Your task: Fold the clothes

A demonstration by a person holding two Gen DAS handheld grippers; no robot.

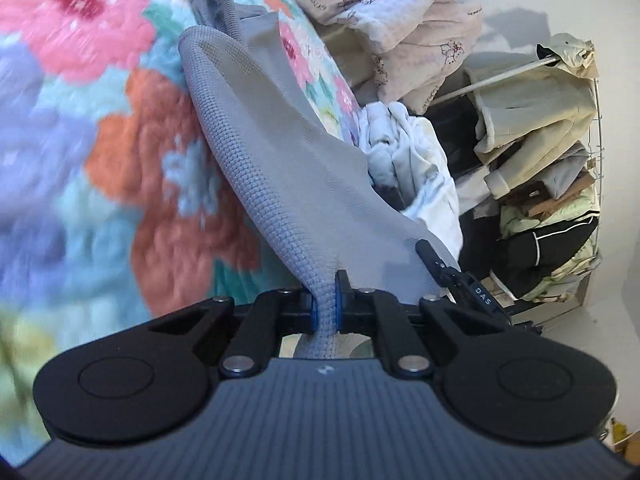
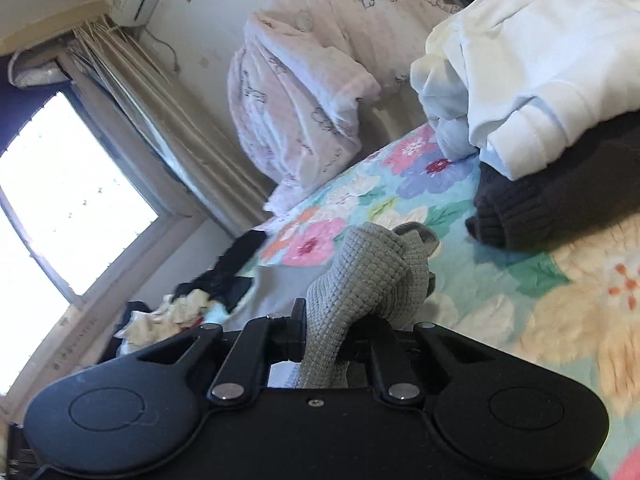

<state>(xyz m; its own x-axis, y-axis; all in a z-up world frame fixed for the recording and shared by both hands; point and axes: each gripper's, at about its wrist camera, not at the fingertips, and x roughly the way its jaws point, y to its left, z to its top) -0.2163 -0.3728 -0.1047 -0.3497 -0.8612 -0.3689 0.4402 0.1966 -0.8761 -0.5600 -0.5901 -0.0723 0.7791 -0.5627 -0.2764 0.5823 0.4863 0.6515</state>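
I've got both grippers clamped on the grey waffle-knit garment (image 1: 280, 168): left gripper (image 1: 325, 306) pinching its ribbed edge, right gripper (image 2: 324, 340) biting a bunched wad. That wad could slip free. The garment's long axis stretches away from my left gripper, over the floral blanket (image 1: 92, 128), toward the pink quilt (image 1: 400, 12).

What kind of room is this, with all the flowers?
Most likely a bedroom. There's a flowery bedspread, a bunched-up pink quilt beside a curtained window, and a rack heaped with clothes against the wall.
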